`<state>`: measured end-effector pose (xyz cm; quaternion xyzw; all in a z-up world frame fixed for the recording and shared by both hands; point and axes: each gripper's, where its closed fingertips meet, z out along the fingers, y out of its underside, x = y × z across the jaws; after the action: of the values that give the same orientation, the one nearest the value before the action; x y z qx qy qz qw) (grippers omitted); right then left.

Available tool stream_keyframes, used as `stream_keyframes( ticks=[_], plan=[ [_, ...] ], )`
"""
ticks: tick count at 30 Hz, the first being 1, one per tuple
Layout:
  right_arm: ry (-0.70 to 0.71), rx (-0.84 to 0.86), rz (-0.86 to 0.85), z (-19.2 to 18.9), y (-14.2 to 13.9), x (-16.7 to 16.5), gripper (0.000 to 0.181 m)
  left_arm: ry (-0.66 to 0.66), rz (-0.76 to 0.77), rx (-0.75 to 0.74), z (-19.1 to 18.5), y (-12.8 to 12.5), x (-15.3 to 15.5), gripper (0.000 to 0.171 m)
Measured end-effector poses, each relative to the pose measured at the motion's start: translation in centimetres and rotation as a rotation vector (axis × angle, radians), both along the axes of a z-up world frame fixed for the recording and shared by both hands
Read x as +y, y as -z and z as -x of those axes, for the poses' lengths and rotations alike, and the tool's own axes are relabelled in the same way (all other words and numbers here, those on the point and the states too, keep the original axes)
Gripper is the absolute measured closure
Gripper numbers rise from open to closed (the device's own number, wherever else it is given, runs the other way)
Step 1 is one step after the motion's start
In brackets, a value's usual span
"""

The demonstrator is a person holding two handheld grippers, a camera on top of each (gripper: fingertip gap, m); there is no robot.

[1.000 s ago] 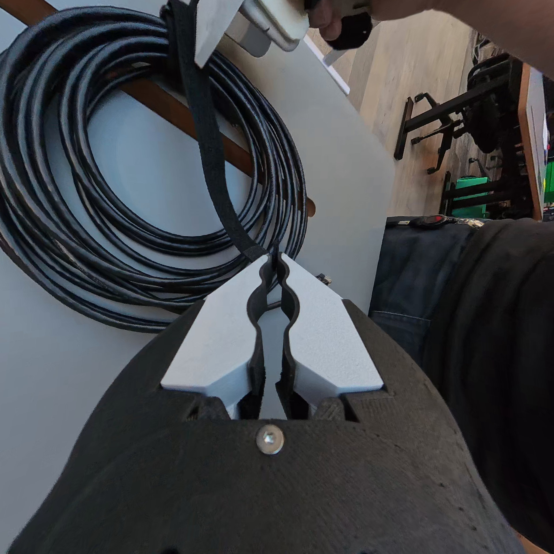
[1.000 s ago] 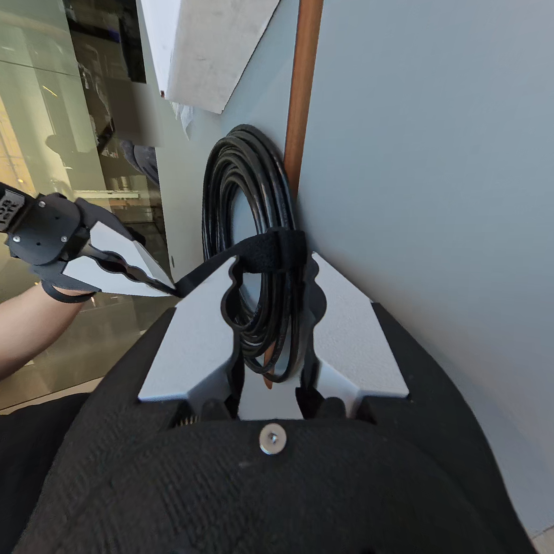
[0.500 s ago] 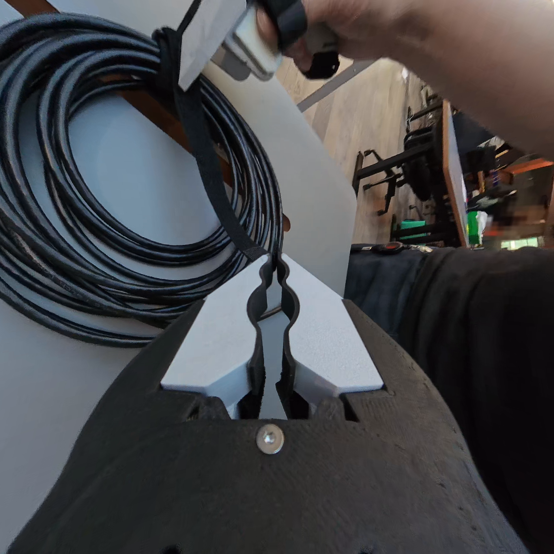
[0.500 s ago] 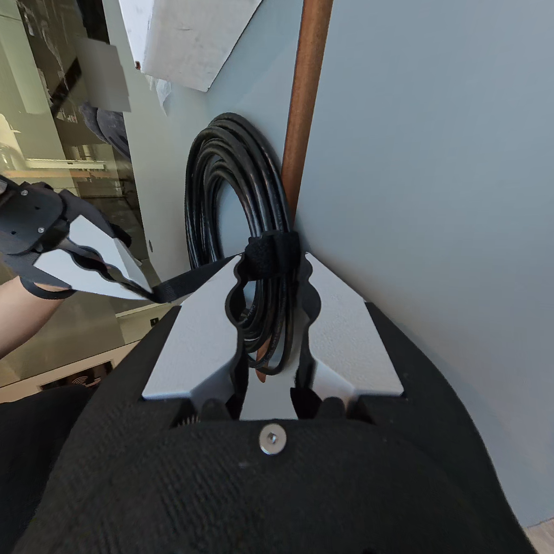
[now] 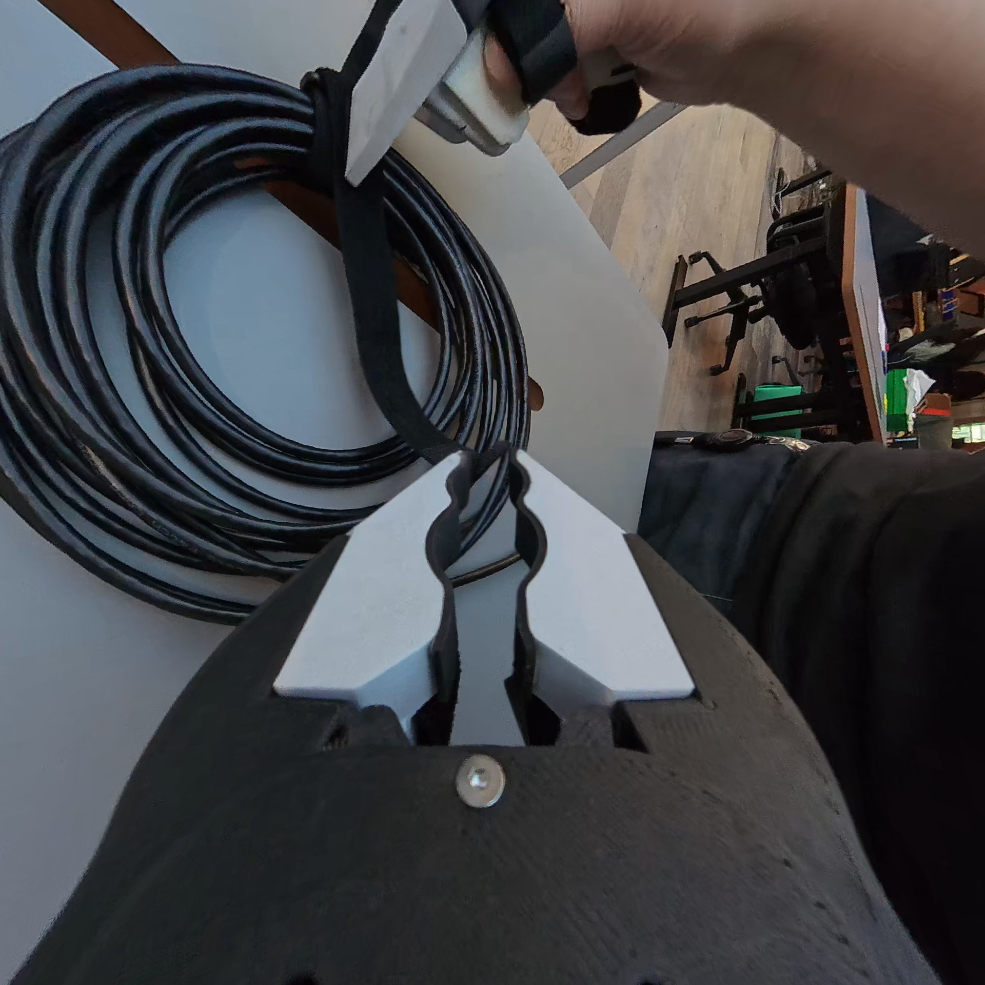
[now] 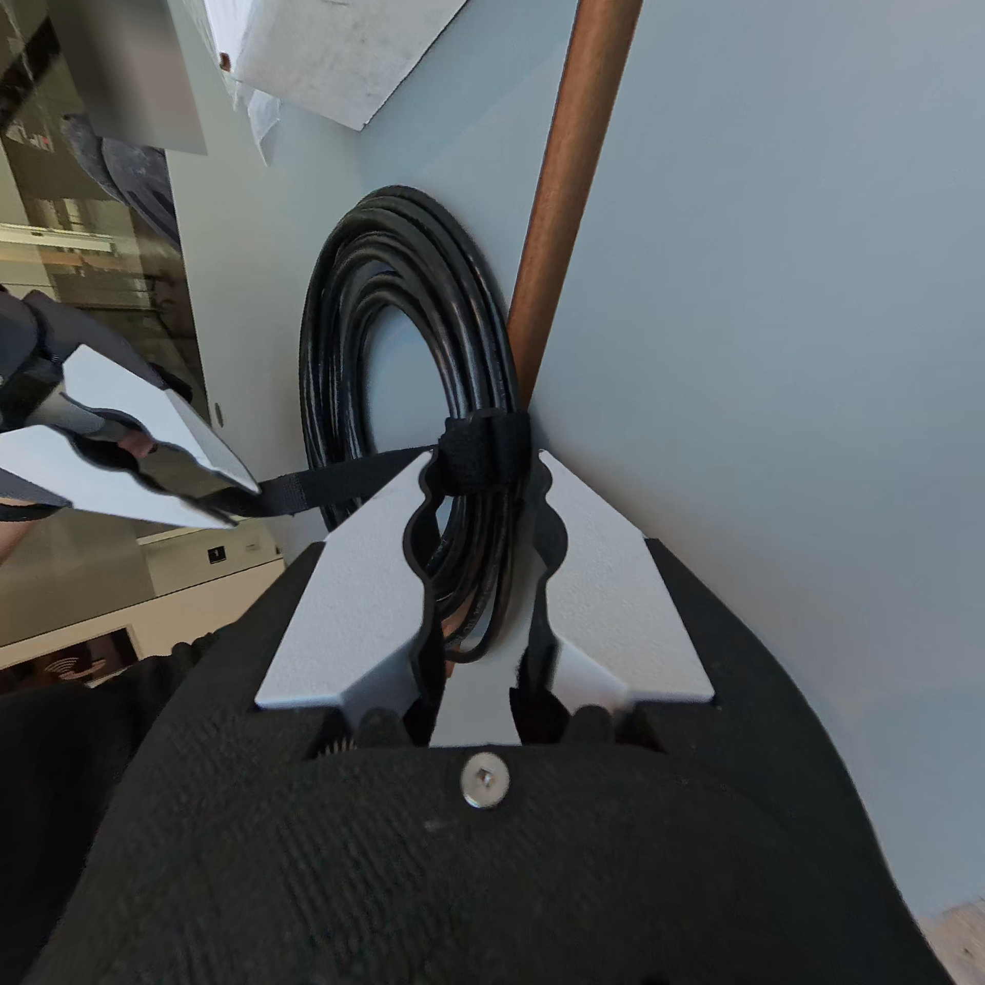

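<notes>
So the left gripper (image 5: 485, 458) is letting go. Half a second back its jaws were pinched tight on the free tail of the black hook-and-loop strap (image 5: 373, 298); now they are standing apart with a clear gap at the tips. The tail is just resting against the inner tip of one finger and is sagging a bit instead of being pulled straight.

The right gripper (image 6: 482, 463) is clamping the coiled black cable (image 5: 133, 426) at the spot where the strap is wrapping round the bundle, same place as before, jaws pressing on either side of the wrap. The hand (image 5: 693, 48) holding it is reaching further into the left wrist view than earlier.

The coil is lying flat on the white table (image 5: 559, 320), over a brown wooden strip (image 6: 565, 213), with the wrapped part on its far side and the tail running toward the near edge.
</notes>
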<state>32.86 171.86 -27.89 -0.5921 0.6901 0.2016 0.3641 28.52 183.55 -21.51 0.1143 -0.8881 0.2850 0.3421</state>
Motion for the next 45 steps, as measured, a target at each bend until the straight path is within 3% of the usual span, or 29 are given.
stream_keyframes(
  ticks=[2,8,15,19,23,24,27,31,36,40,43,45],
  plan=[
    [-0.010,-0.025,0.043,0.0,-0.1,-0.1,0.153,-0.018,-0.002,0.028,-0.3,-0.7,0.0,0.144],
    [-0.039,-0.195,0.233,-0.3,-2.1,-0.2,0.158,-0.110,0.107,-0.060,-5.1,-4.8,-0.7,0.132],
    [-0.118,-0.425,0.443,0.2,-6.4,0.9,0.158,-0.030,0.257,-0.139,-9.9,-8.9,-7.2,0.080],
    [-0.151,-0.484,0.521,0.7,-8.5,1.6,0.158,0.222,0.174,-0.120,-8.1,-7.4,-9.5,0.092],
    [-0.166,-0.513,0.538,0.8,-9.6,2.3,0.158,0.608,-0.014,-0.163,-4.9,-4.7,-7.9,0.115],
    [-0.168,-0.514,0.539,0.8,-9.8,2.4,0.158,0.665,-0.070,-0.164,-4.7,-3.9,-7.5,0.114],
    [-0.182,-0.515,0.541,0.8,-9.8,2.7,0.158,0.755,-0.232,-0.145,-4.7,-2.1,-6.4,0.139],
    [-0.136,-0.480,0.527,0.9,-9.0,2.4,0.157,0.772,-0.271,-0.145,-4.5,-1.4,-6.2,0.148],
    [0.000,-0.485,0.336,0.9,-9.7,2.9,0.151,0.765,-0.219,-0.210,-4.7,-1.1,-5.4,0.152],
    [0.084,-0.507,0.303,1.3,-10.5,1.8,0.130,0.677,-0.216,-0.169,-5.5,-0.8,-4.3,0.153],
    [0.195,-0.589,0.188,2.2,-13.7,1.7,0.127,0.605,-0.203,-0.152,-6.1,-0.8,-3.2,0.152],
    [0.329,-0.588,-0.068,3.3,-16.5,2.7,0.132,0.553,-0.192,-0.140,-6.4,-0.9,-2.3,0.152]
  ],
)
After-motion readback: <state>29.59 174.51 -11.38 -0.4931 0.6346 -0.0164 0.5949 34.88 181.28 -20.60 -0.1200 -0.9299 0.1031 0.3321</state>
